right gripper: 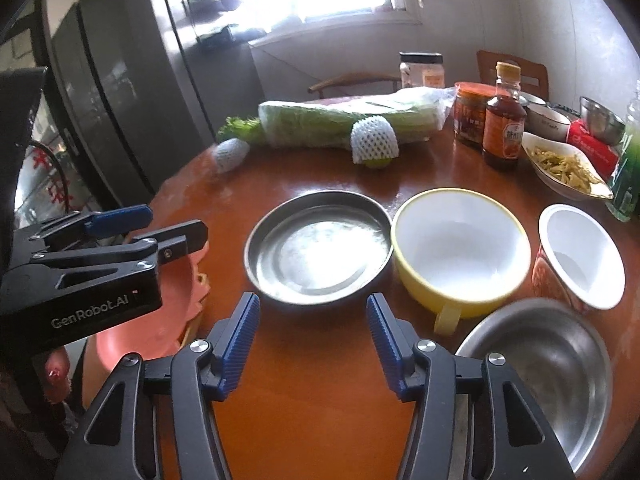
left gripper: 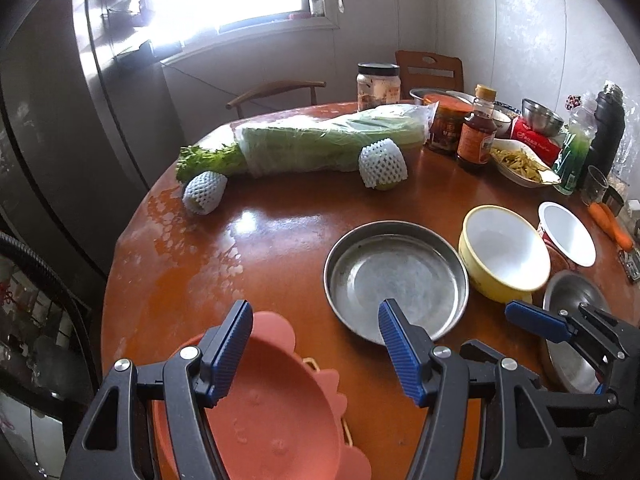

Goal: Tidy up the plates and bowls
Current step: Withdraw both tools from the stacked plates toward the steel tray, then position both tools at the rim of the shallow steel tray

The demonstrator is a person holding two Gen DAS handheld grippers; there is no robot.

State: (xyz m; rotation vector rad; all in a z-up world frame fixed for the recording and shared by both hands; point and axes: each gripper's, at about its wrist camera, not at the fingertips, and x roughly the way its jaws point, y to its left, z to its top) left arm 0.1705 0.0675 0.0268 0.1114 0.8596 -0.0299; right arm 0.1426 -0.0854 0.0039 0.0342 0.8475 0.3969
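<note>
A round steel plate (left gripper: 396, 276) (right gripper: 318, 246) sits mid-table. Right of it stand a yellow bowl with a handle (left gripper: 502, 254) (right gripper: 460, 248), a white paper cup bowl (left gripper: 566, 234) (right gripper: 580, 256) and a steel bowl (left gripper: 572, 328) (right gripper: 548, 372). A pink scalloped plate (left gripper: 280, 396) (right gripper: 156, 312) lies at the near left edge. My left gripper (left gripper: 316, 344) is open, its left finger over the pink plate. My right gripper (right gripper: 312, 340) is open and empty above bare table, just in front of the steel plate.
Wrapped cabbage (left gripper: 320, 140), two foam-netted fruits (left gripper: 382, 162) (left gripper: 204, 192), sauce bottle (left gripper: 476, 132), jars, a dish of noodles (left gripper: 520, 162), carrots (left gripper: 610, 220) and bottles crowd the far and right side. A fridge (left gripper: 60, 120) stands left, chairs behind.
</note>
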